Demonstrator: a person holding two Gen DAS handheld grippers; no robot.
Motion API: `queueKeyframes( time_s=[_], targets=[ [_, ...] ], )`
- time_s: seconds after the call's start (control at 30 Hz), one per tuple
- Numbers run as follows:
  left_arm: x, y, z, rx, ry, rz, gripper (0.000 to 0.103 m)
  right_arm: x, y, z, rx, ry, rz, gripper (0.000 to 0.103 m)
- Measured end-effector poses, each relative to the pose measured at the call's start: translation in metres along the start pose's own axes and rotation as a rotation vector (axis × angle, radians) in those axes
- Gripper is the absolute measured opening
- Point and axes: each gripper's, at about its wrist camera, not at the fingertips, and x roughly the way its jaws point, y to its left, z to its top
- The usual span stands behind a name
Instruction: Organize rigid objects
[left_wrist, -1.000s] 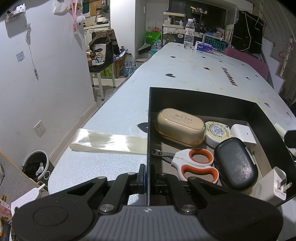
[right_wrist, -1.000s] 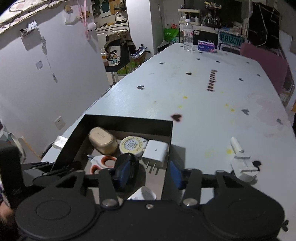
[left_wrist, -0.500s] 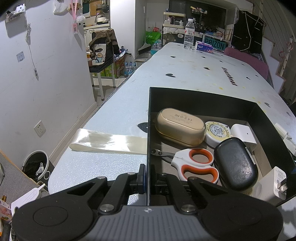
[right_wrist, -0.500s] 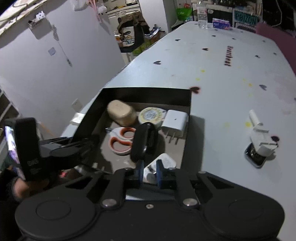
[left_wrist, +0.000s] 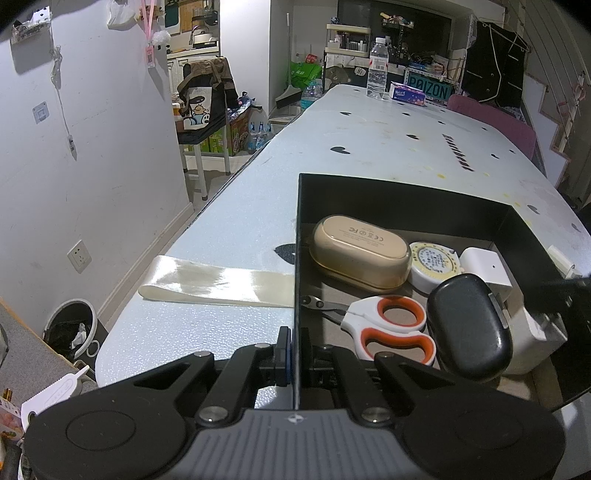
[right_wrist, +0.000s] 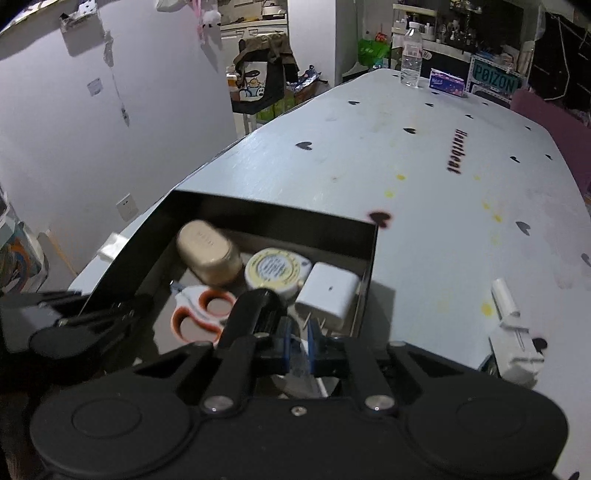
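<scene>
1. The left gripper (left_wrist: 294, 350) pinches the near wall of the black box (left_wrist: 406, 195).
2. The right gripper (right_wrist: 299, 350) clamps something white, partly hidden, inside the box.
3. Inside the box: one scissors (left_wrist: 388, 328), one black case (left_wrist: 467, 325), two white chargers, one tan case (left_wrist: 360, 253), one tape measure (left_wrist: 436, 264).
4. One water bottle (left_wrist: 377, 68) stands far off.

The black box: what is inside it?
The box holds a beige case, tape measure, scissors, black case and two white chargers. The black case covers part of the floor and chargers.
</scene>
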Motion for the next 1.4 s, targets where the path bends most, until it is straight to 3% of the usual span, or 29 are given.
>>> queueKeyframes(
  time_s=[0.53, 0.73, 0.83, 0.93, 1.1, 1.27, 1.4],
  targets=[
    [0.000, 0.000, 0.000, 0.000, 0.000, 0.000, 0.003, -0.036, -0.011, -0.007, 0.088, -0.039, 0.052, 0.016],
    [0.000, 0.000, 0.000, 0.001, 0.000, 0.001, 0.003, -0.034, -0.002, -0.019, 0.066, 0.080, 0.106, 0.018],
    [0.000, 0.000, 0.000, 0.000, 0.000, 0.000, 0.003, -0.018, 0.007, -0.021, 0.039, 0.131, 0.023, 0.021],
    [0.000, 0.000, 0.000, 0.001, 0.000, 0.000, 0.003, -0.004, 0.011, -0.020, 0.029, 0.153, -0.008, 0.017],
    [0.000, 0.000, 0.000, 0.000, 0.000, 0.000, 0.003, 0.008, 0.020, -0.016, -0.053, 0.078, -0.106, 0.017],
    [0.000, 0.000, 0.000, -0.001, 0.001, -0.001, 0.003, 0.013, 0.014, -0.007, -0.039, 0.072, -0.106, 0.017],
    [0.000, 0.000, 0.000, -0.001, 0.001, -0.001, 0.003, 0.006, 0.008, -0.008, 0.005, 0.072, -0.056, 0.018]
  ],
)
